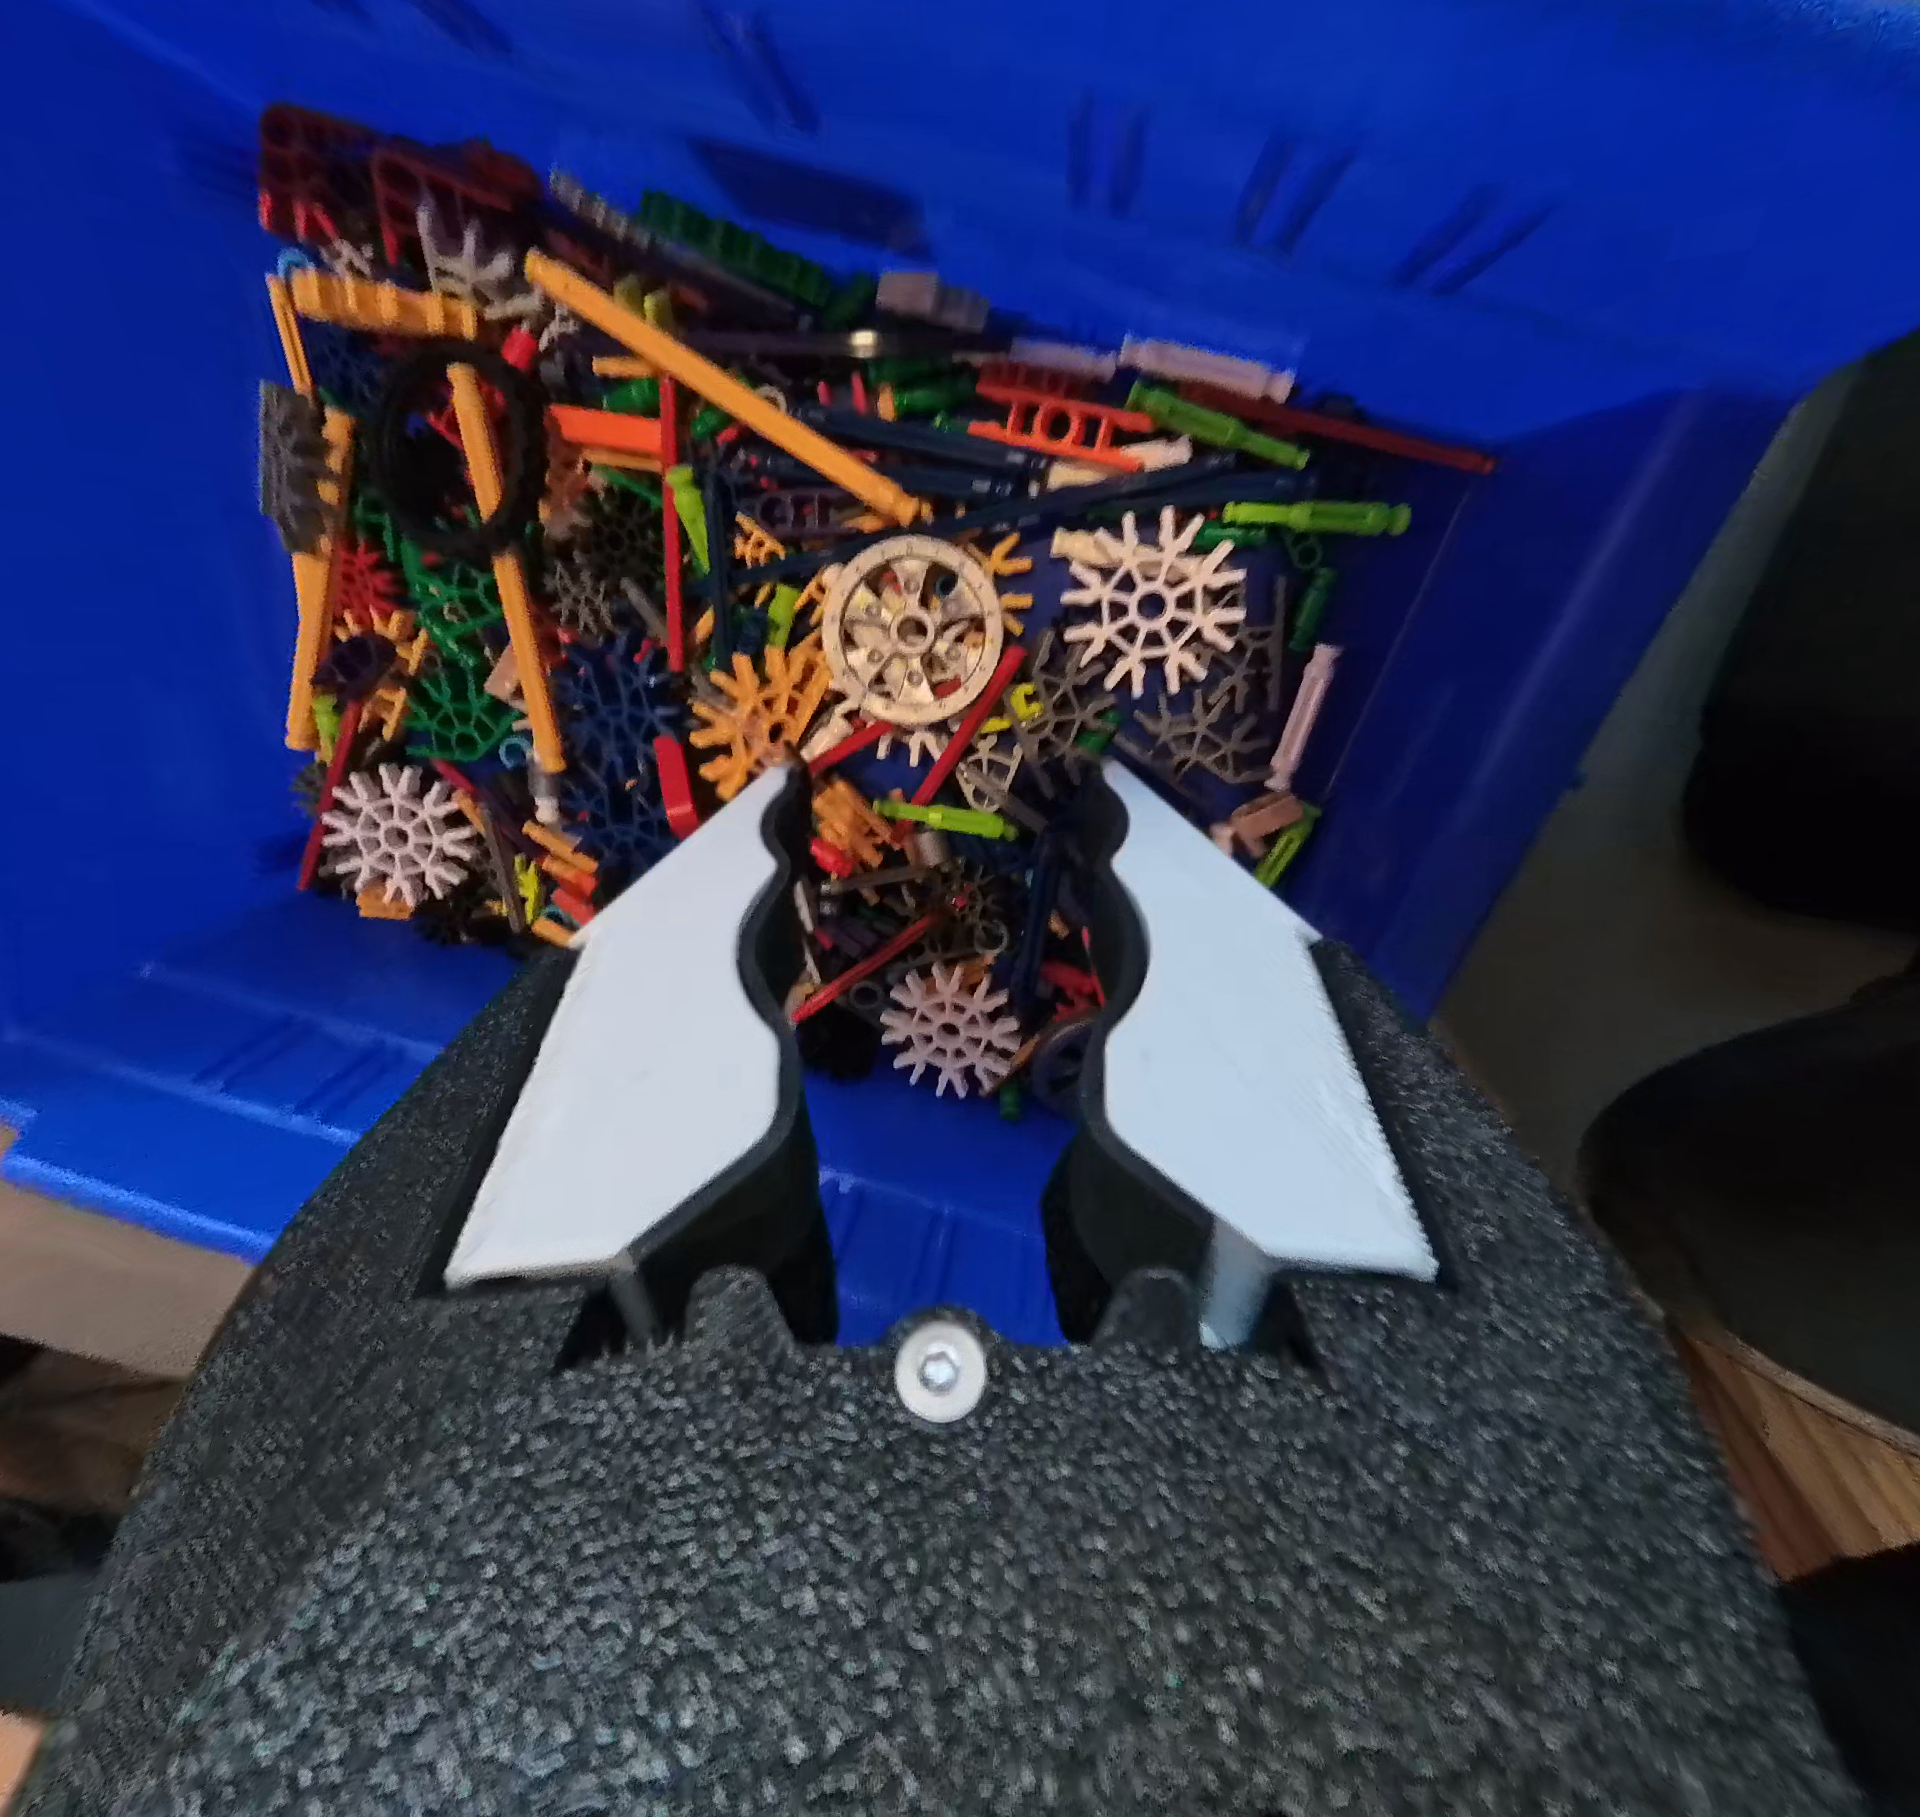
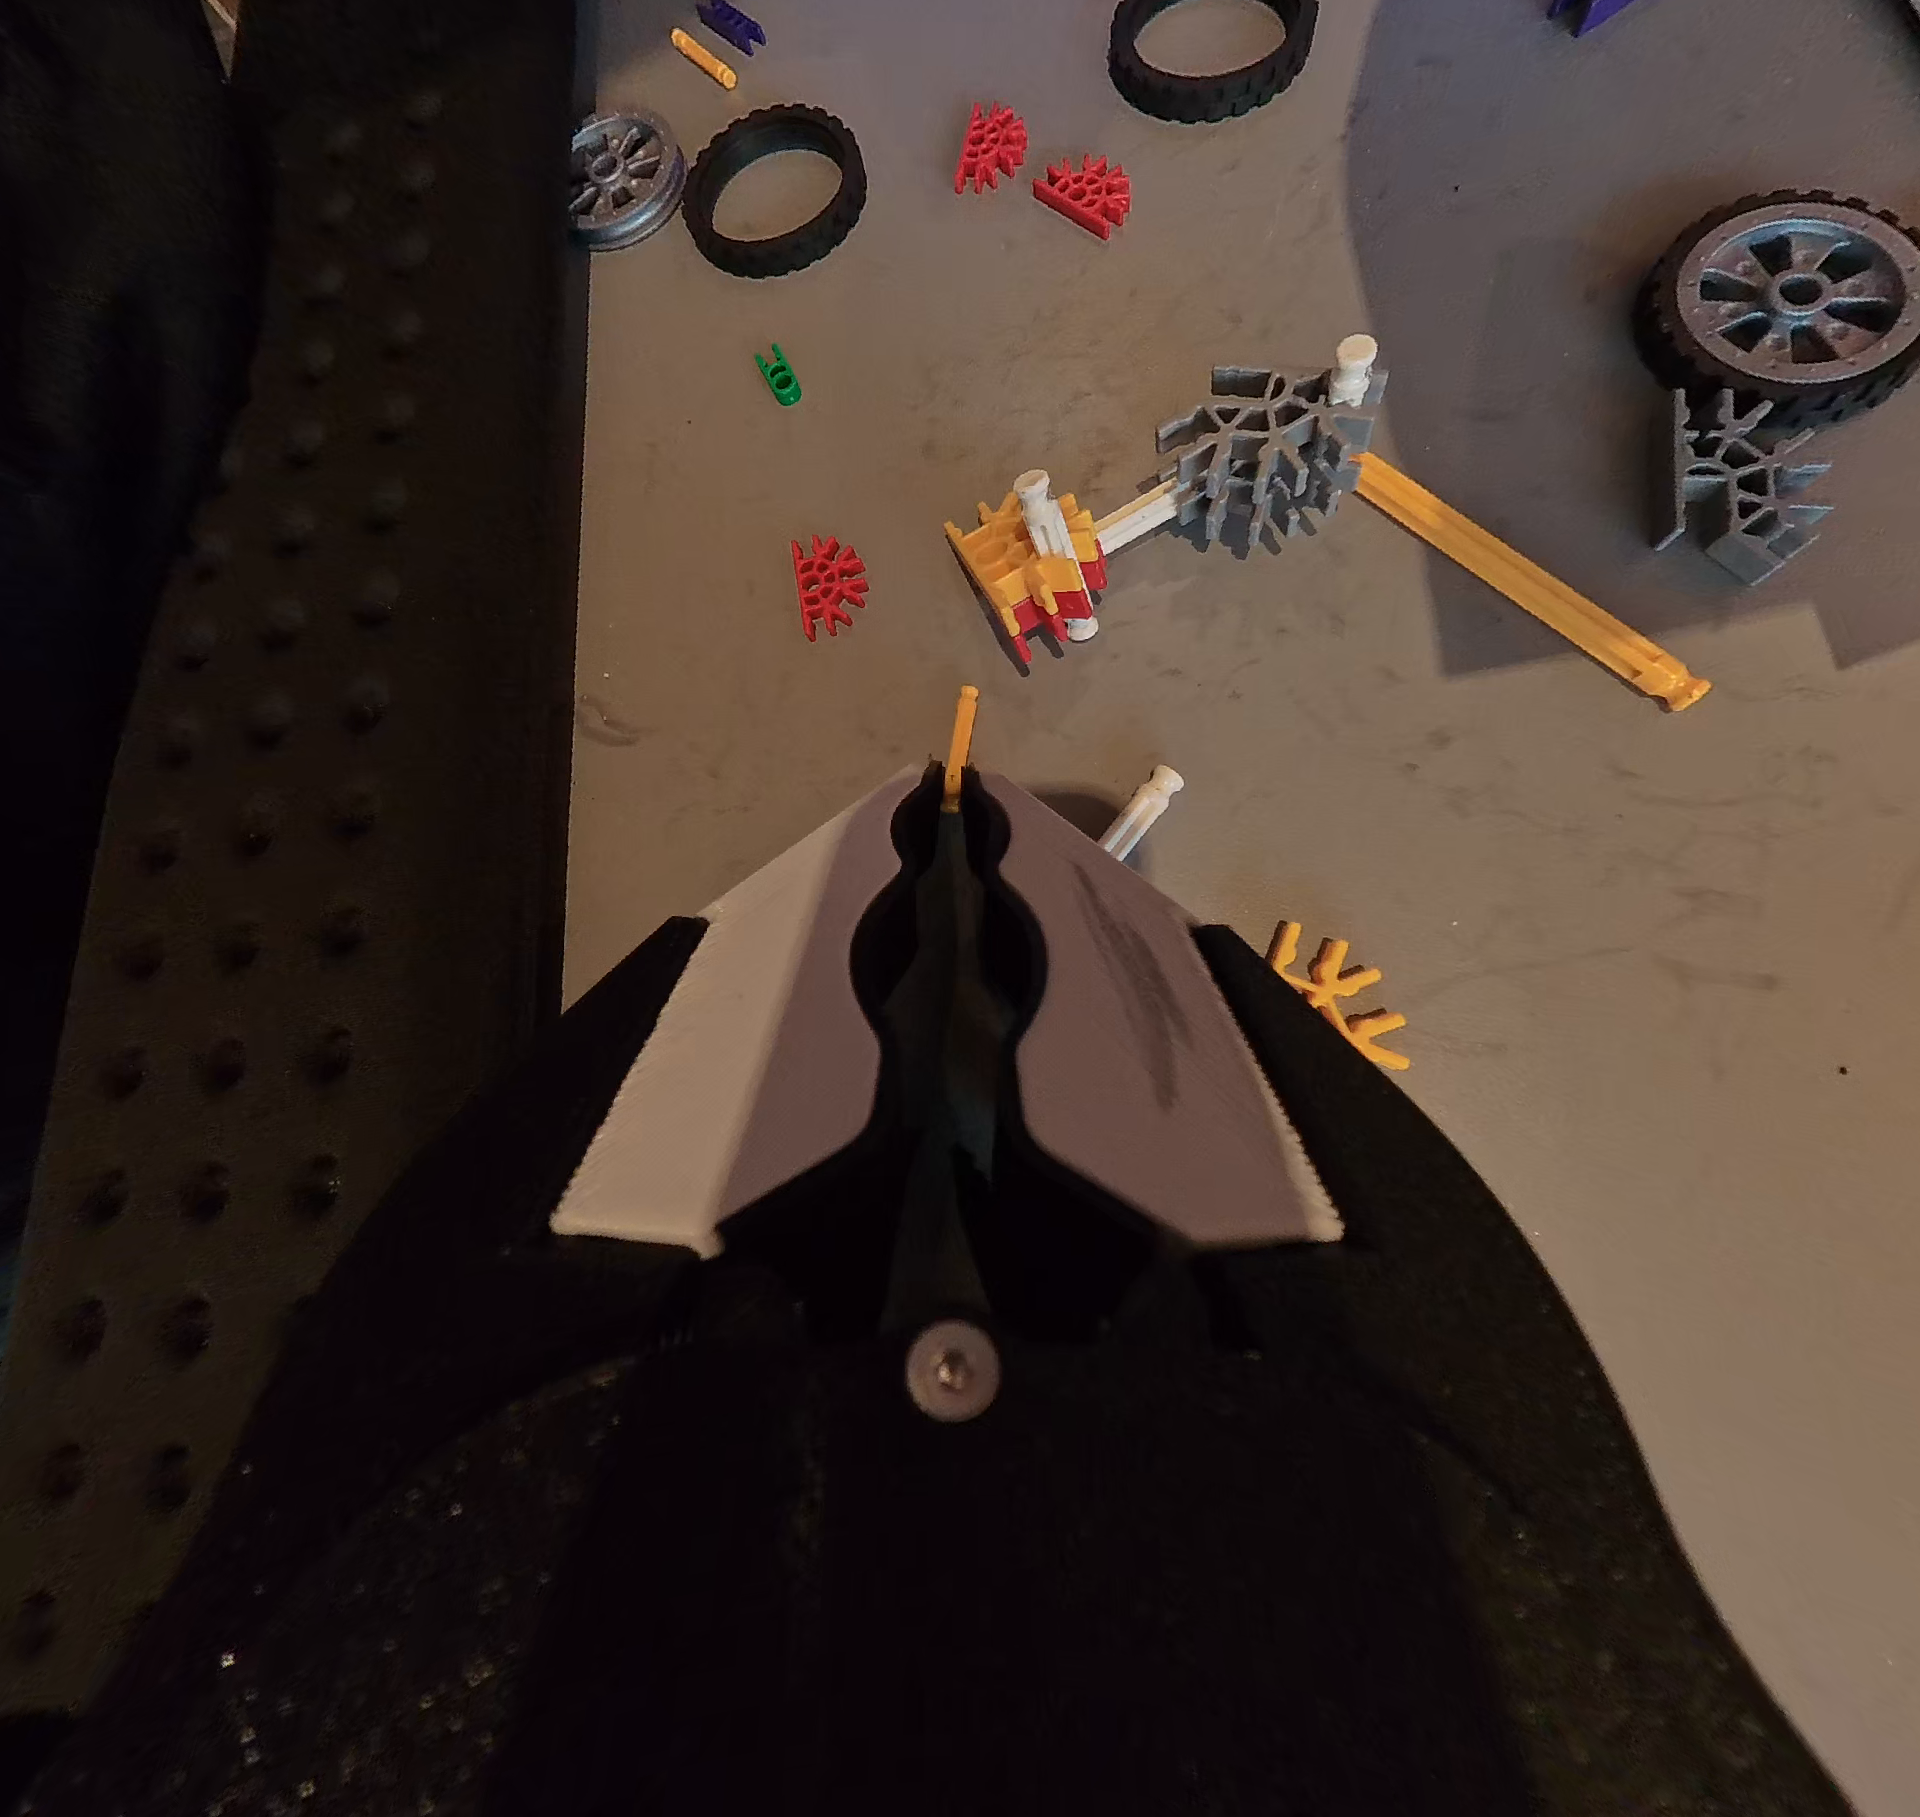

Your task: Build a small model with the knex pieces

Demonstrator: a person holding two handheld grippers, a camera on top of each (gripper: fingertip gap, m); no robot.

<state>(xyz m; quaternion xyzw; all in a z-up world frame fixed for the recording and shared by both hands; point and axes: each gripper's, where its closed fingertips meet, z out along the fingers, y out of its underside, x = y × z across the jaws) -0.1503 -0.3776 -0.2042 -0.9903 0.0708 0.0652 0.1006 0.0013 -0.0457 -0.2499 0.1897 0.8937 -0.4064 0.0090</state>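
The left gripper hangs with its jaws spread and empty over a blue bin, its tips just above a heap of mixed rods, connectors and a tan wheel hub. The right gripper is pinched closed on a short yellow rod above a grey table, near a small yellow-and-red assembly (loose tyres and red connectors lie farther off). Holding that rod well probably means keeping the grip steady, since only its end sits between the tips.
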